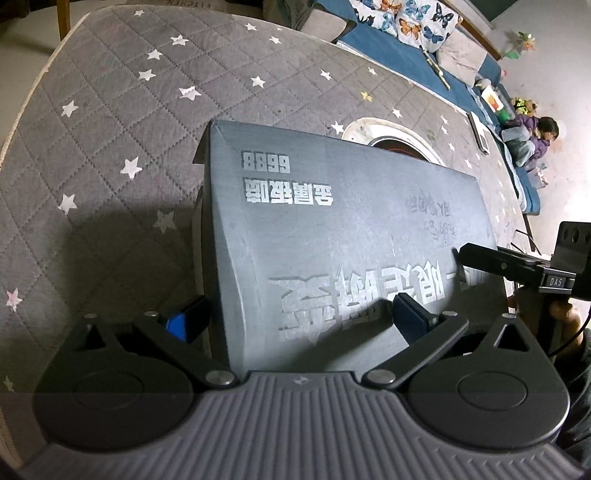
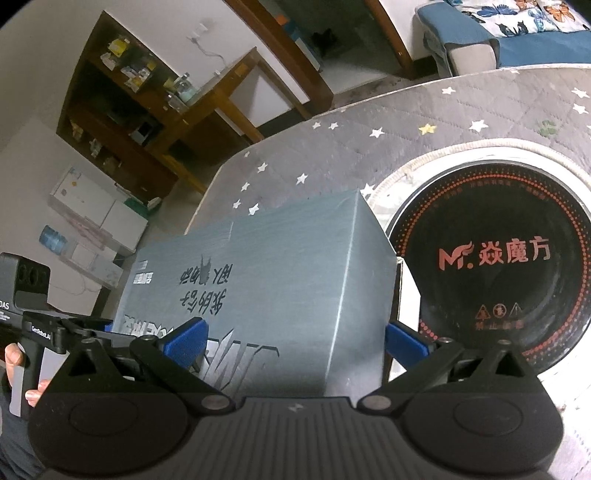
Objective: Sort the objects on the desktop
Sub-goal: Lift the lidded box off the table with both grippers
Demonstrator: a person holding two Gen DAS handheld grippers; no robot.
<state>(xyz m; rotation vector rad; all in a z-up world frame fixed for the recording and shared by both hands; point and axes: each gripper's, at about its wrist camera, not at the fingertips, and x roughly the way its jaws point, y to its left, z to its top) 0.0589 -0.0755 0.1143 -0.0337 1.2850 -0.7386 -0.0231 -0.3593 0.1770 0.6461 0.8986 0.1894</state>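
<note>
A large grey cardboard box (image 1: 351, 229) with white Chinese print and "6688" stands on the quilted star-patterned table cover (image 1: 110, 129). My left gripper (image 1: 299, 317) straddles the box's near left corner: one blue pad sits outside the left wall, the other lies on the lid. The jaws are wide and grip the box edge. My right gripper (image 2: 295, 339) straddles the box (image 2: 266, 273) at its near right corner, blue pads on either side of the wall. The right gripper also shows in the left wrist view (image 1: 517, 266).
A round black induction cooktop (image 2: 509, 258) is set into the table just right of the box. A blue sofa with butterfly cushions (image 1: 406, 22) lies behind the table. Wooden shelves (image 2: 122, 110) and a wooden table stand beyond the table's left edge.
</note>
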